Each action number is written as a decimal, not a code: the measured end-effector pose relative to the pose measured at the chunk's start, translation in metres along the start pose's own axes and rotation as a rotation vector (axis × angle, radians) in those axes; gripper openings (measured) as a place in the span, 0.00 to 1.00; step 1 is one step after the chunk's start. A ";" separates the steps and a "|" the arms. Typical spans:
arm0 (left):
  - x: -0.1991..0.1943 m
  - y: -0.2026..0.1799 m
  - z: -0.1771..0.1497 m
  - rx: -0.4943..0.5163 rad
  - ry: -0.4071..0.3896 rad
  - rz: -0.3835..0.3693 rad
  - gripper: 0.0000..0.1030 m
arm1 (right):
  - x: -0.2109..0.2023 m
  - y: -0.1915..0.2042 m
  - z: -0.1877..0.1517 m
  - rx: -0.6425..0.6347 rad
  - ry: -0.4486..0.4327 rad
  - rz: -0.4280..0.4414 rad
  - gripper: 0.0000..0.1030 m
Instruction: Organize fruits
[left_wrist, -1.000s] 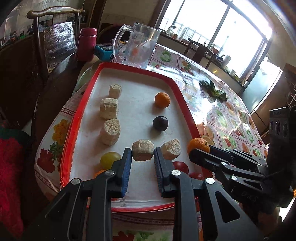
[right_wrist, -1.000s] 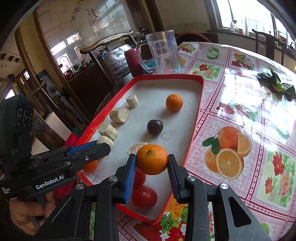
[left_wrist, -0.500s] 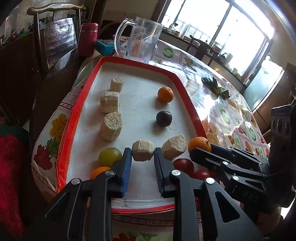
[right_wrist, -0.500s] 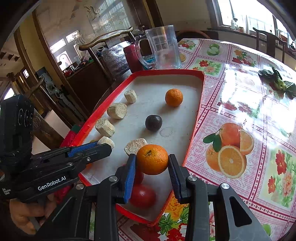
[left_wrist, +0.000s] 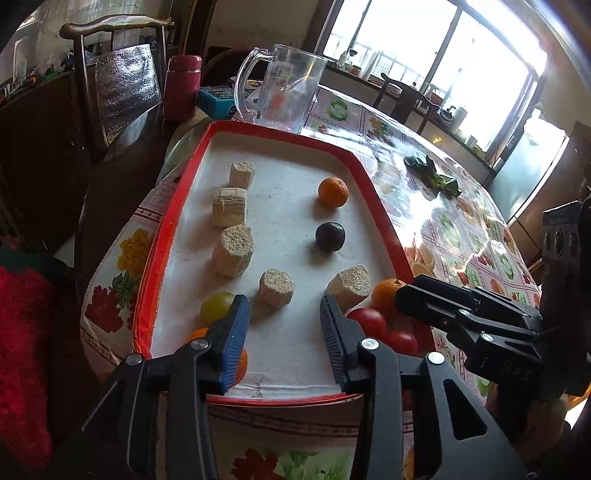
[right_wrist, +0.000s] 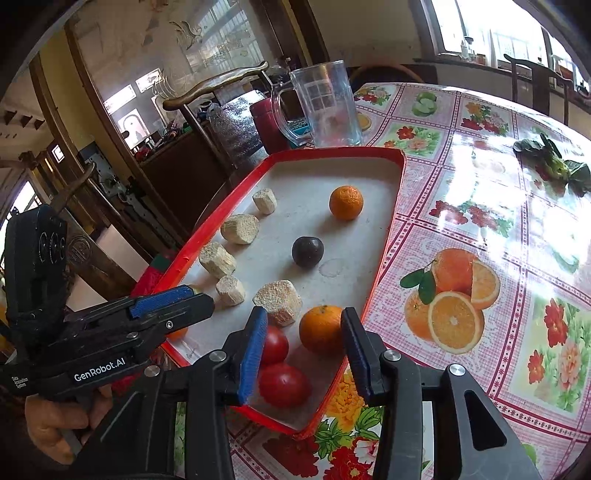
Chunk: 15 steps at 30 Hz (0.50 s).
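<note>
Left wrist: orange fruit (left_wrist: 242, 363) mostly hidden behind left tool (left_wrist: 282, 332).

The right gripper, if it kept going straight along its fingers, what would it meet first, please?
Most likely the round orange tangerine lying between the open fingers of the right gripper at the near end of the red-rimmed tray, though depth is hard to judge.

"GenRobot.AI" showing in white print on side of left gripper (right_wrist: 173, 306), seen from right wrist view. Smaller white print beside it, too tiny to read. Embossed characters on right gripper (left_wrist: 402, 299) body in left wrist view, looking like "DAS", uncertain. Nothing else reading legibly.
</note>
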<state>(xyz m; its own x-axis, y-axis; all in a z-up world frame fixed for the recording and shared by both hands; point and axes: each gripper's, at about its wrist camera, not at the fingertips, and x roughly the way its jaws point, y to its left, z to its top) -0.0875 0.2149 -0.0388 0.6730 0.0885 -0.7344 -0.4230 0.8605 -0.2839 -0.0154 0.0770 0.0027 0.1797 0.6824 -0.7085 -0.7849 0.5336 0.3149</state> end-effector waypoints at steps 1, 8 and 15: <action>-0.002 0.000 0.000 0.000 -0.005 0.004 0.44 | -0.003 0.000 0.000 0.002 -0.005 0.000 0.43; -0.020 0.003 -0.003 0.007 -0.036 0.016 0.49 | -0.024 0.002 0.004 -0.019 -0.039 0.003 0.43; -0.038 0.002 -0.010 0.061 -0.062 0.046 0.60 | -0.037 0.008 0.012 -0.117 -0.054 -0.007 0.59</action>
<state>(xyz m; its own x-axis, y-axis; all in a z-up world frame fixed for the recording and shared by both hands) -0.1201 0.2082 -0.0172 0.6904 0.1578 -0.7060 -0.4178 0.8837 -0.2112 -0.0214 0.0617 0.0393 0.2148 0.7066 -0.6742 -0.8467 0.4788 0.2321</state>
